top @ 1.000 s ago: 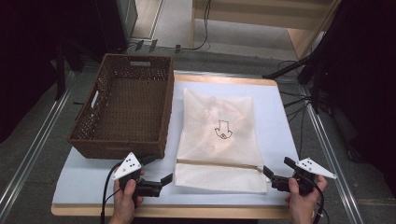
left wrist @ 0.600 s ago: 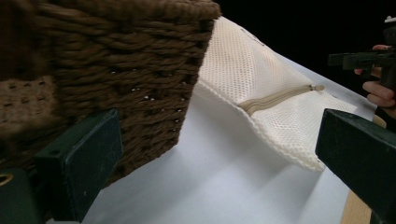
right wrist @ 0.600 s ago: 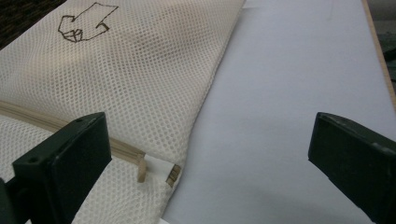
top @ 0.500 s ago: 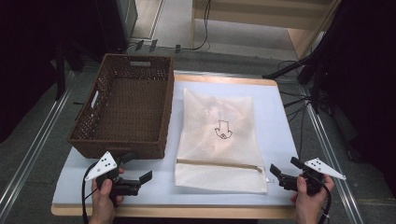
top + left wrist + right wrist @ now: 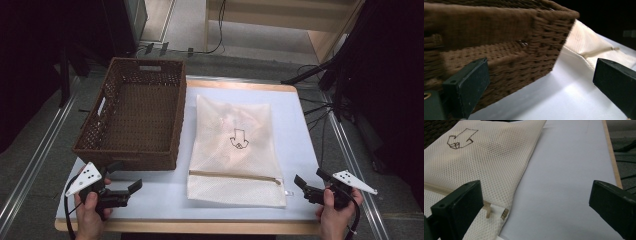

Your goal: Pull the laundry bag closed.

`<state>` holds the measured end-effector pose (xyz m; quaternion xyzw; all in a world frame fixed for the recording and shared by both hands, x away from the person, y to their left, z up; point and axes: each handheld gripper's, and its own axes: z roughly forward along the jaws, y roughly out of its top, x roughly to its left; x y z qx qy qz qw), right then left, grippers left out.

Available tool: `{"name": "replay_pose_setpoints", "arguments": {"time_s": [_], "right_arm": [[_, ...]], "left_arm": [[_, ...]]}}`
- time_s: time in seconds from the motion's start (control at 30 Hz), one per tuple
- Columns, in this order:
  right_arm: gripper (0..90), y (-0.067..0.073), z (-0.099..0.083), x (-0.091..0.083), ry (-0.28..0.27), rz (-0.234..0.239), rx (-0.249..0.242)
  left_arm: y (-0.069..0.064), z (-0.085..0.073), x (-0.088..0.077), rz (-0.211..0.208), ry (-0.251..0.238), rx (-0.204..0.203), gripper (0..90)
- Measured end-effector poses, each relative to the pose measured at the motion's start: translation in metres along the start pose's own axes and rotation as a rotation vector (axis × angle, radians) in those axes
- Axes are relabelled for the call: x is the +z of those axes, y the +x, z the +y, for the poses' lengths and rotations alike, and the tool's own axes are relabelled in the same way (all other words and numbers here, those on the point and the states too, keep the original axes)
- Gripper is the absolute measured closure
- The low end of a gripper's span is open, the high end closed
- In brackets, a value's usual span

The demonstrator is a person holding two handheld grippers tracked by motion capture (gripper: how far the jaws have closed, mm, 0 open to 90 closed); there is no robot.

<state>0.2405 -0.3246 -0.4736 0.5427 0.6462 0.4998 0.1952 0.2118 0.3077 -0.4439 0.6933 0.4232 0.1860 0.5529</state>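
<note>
At the bench's (image 5: 300,150) near edge you held both grippers, left (image 5: 127,192) and right (image 5: 306,184), jaws wide open and empty. Your mesh bag (image 5: 232,150) lay flat mid-bench, zipper nearest you, just beside the empty basket (image 5: 135,117); nothing was grasped yet.

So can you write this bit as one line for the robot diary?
left gripper: open, near basket | right gripper: open, beside mesh bag | bag: flat on table, zipped
</note>
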Motion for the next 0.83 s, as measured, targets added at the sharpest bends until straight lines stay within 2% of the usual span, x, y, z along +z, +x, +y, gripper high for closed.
{"name": "replay_pose_setpoints", "arguments": {"time_s": [0.07,0.57,0.67,0.8,0.83], "right_arm": [[0.0,-0.001,0.0,-0.001,-0.007,0.004,0.007],[0.0,-0.002,-0.001,0.0,-0.012,0.008,-0.002],[0.0,-0.002,-0.001,0.0,-0.011,0.007,-0.003],[0.0,-0.002,-0.001,0.0,-0.008,0.002,-0.001],[0.0,-0.002,-0.001,0.0,-0.009,-0.007,-0.003]], "left_arm": [[0.002,0.0,-0.002,0.009,-0.003,-0.005,0.6],[-0.003,-0.001,0.005,-0.014,0.011,0.007,0.6],[-0.005,0.0,0.006,-0.011,0.01,0.008,0.6],[-0.009,0.002,0.007,-0.027,0.002,0.013,0.6],[-0.013,0.003,0.008,-0.013,0.01,0.023,0.6]]}}
